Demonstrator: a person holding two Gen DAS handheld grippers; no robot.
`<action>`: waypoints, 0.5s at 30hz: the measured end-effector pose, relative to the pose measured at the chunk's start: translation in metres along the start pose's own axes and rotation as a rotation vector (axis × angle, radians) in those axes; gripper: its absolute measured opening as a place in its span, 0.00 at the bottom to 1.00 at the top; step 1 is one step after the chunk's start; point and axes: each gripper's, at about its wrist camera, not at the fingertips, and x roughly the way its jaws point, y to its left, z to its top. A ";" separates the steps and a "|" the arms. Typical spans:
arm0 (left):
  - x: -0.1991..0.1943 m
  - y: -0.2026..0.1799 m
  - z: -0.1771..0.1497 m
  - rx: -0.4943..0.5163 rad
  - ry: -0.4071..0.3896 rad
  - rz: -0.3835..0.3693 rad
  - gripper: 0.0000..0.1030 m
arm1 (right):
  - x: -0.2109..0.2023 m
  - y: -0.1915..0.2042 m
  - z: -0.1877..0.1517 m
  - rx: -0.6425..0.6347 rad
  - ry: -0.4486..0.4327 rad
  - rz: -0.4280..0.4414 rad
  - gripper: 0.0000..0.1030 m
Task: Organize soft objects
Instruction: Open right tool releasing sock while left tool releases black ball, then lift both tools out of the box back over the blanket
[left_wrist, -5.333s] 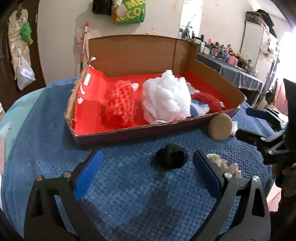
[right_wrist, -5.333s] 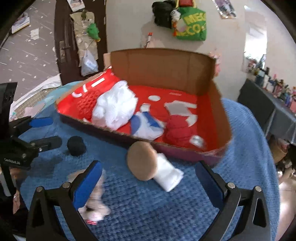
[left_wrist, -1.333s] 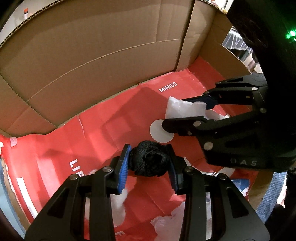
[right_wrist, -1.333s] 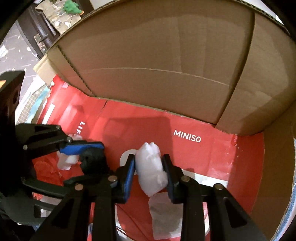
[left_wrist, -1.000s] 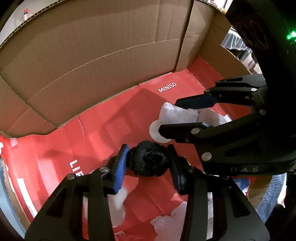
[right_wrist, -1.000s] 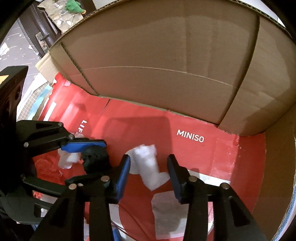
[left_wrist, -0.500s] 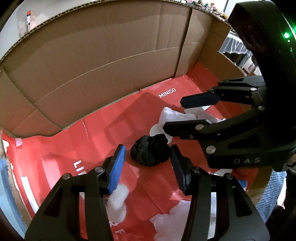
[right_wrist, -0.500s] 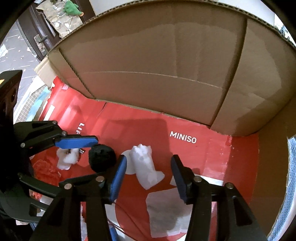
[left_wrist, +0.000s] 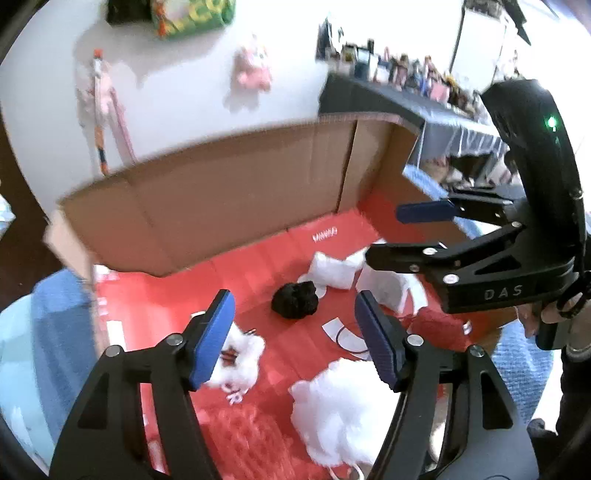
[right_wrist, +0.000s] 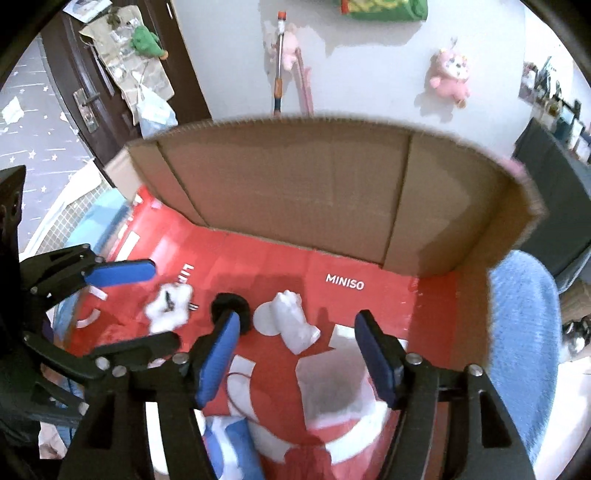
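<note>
While both grippers, left (left_wrist: 295, 332) and right (right_wrist: 295, 350), gape wide and empty, only the right wrist view shows the door (right_wrist: 122, 74) at 10 o'clock; the black pompom (left_wrist: 294, 305) and white sock (right_wrist: 293, 321) lie in the box (right_wrist: 295, 184) on blue cloth (right_wrist: 524, 332).

both grippers wide open, nothing pinched. left gripper (left_wrist: 295, 339) points down and forward, blue pads (left_wrist: 212, 341) spread apart. right gripper (right_wrist: 295, 354) hangs just beside it, angled inward, its jaws gaping too
</note>
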 end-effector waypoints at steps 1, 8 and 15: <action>-0.009 0.000 -0.001 -0.004 -0.015 0.007 0.67 | -0.008 0.002 0.000 -0.003 -0.014 -0.003 0.68; -0.088 -0.017 -0.018 -0.019 -0.181 0.095 0.74 | -0.079 0.026 -0.020 -0.021 -0.155 -0.019 0.76; -0.151 -0.041 -0.062 -0.026 -0.328 0.204 0.82 | -0.149 0.047 -0.059 -0.053 -0.303 -0.037 0.89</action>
